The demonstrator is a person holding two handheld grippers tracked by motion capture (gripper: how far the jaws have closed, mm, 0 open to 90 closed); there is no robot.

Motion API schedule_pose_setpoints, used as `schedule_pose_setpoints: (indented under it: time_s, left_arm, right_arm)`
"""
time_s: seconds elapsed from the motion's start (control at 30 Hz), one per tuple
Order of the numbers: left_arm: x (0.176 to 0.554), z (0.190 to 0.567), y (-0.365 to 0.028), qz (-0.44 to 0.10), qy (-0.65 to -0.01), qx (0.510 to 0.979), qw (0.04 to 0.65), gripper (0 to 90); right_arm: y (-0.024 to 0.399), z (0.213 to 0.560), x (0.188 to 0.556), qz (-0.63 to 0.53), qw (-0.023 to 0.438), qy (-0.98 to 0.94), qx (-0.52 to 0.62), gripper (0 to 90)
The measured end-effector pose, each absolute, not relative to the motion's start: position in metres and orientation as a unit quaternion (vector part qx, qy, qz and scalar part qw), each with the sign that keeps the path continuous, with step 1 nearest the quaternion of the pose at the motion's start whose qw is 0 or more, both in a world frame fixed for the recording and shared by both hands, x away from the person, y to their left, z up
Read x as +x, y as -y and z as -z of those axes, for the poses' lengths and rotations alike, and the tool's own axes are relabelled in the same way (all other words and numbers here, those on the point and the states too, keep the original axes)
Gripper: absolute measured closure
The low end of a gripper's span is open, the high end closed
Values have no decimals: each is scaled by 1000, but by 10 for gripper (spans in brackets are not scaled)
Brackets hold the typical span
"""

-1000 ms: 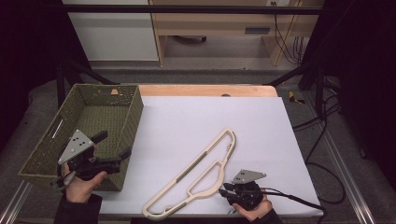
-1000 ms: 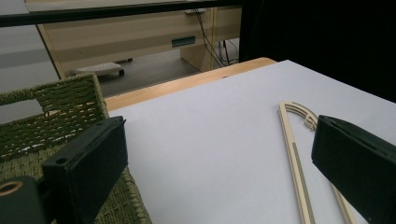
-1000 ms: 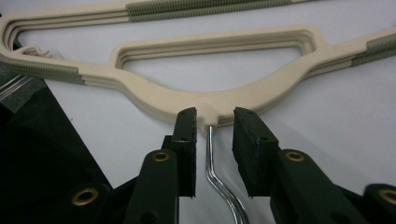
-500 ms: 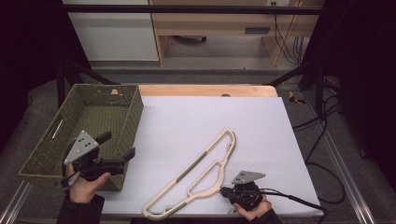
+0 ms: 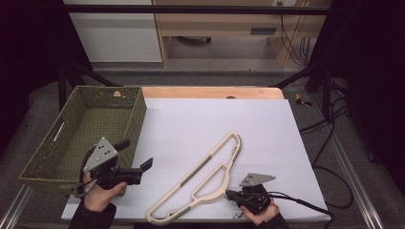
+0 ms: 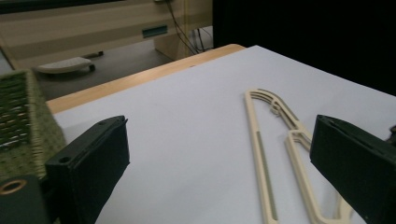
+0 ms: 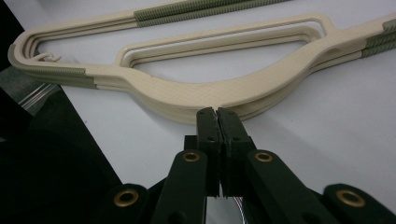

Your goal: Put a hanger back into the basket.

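Observation:
A stack of cream hangers [image 5: 217,153] with green ribbed grips lies slantwise on the white sheet [image 5: 200,114]. My right gripper [image 5: 228,194] sits at the near edge, its tips at the middle of the hangers' curved side [image 7: 187,91]. In the right gripper view its jaws [image 7: 216,112] have just been closing and now stand together; a sliver of silvery hook wire shows beneath them. My left gripper [image 5: 137,153] hovers beside the basket [image 5: 136,117], open and with nothing in it, pointing across the sheet toward the hangers [image 6: 254,135]; its jaws [image 6: 222,123] stand wide apart.
The green woven basket [image 6: 18,116] stands at the table's left. A bare wooden strip [image 5: 210,92] runs along the far edge. Cables trail off the right side [image 5: 329,143]. A black frame bar crosses above the far end.
My left gripper has moved right, away from the basket and out over the white sheet. The right hand has stayed at the hangers' near side.

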State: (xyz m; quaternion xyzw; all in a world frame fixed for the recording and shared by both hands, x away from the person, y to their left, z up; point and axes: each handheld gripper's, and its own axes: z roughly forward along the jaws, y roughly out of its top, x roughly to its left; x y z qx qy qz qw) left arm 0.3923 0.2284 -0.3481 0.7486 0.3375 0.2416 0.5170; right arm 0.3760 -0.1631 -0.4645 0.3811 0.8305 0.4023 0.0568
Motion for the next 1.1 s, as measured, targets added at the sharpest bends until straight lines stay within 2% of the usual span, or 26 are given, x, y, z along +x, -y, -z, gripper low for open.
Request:
schedule_pose_setpoints:
  time_s: [0.27, 0.5, 0.73, 1.1]
  left_arm:
    - [385, 360, -189, -206, -307, 782, 501, 58]
    - [380, 384, -142, -167, -279, 817, 476, 72]
    - [382, 406, -114, -135, -267, 844, 446, 87]
    - [379, 425, -72, -116, -223, 885, 392, 253]
  right_arm:
    - [165, 459, 379, -403, 50, -831, 380, 889]
    - [167, 452, 381, -396, 47, -837, 375, 889]
    - [167, 449, 381, -393, 49, -840, 371, 890]
    - [165, 442, 381, -386, 58, -845, 365, 890]
